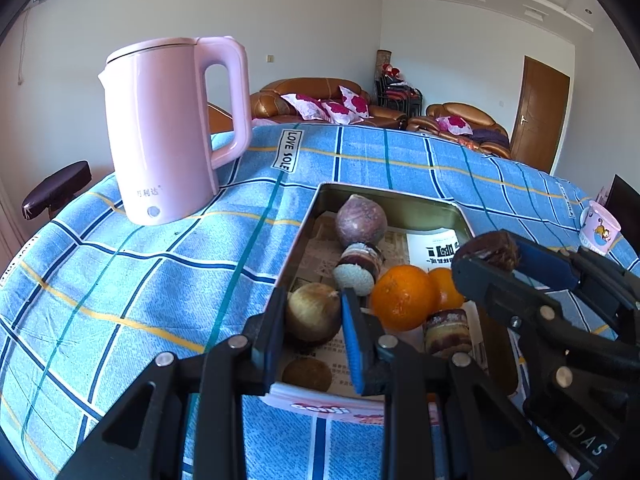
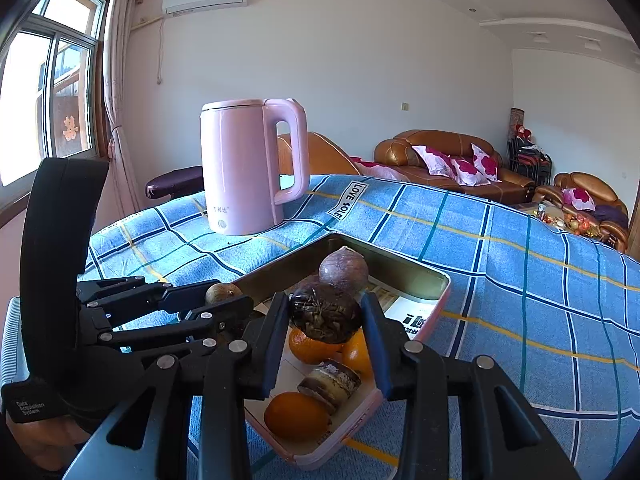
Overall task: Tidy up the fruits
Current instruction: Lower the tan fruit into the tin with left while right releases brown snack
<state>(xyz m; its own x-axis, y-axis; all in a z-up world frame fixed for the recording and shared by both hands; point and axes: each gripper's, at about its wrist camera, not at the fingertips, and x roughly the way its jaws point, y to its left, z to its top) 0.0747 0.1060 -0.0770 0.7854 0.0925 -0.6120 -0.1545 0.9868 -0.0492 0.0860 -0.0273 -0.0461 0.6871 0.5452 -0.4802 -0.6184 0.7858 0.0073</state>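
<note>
Over the near end of the shallow rectangular metal tin [image 2: 416,276] on the blue checked tablecloth [image 2: 520,264], both grippers hang side by side. The left gripper [image 1: 314,312] has its blue-padded fingers pinched on a pale brown, onion-shaped fruit [image 1: 313,312], which sits just above the tin's near left corner. The right gripper [image 2: 326,312] clamps a dark brown, rough, roundish fruit [image 2: 325,312] between its black fingers, above the oranges in the middle of the tin.

The left wrist view shows the right gripper [image 1: 492,256] from the side, its dark fruit [image 1: 490,250] up over the tin's right wall, and a small pink printed cup [image 1: 600,228] far right on the cloth. The right wrist view instead shows the left gripper [image 2: 224,294] from the side with its pale fruit [image 2: 222,292], the strap and hand [image 2: 48,432] behind it, and a window at left.

Counted in the tin: one purple-brown round fruit [image 1: 361,220] at the far end, two or three oranges [image 1: 404,296], and two short cut cylindrical pieces with dark rinds [image 1: 360,268]; a further brown round shape at the near edge is too hidden to name. One tall pink electric kettle [image 1: 168,128] stands on the cloth beyond the tin's left side.
</note>
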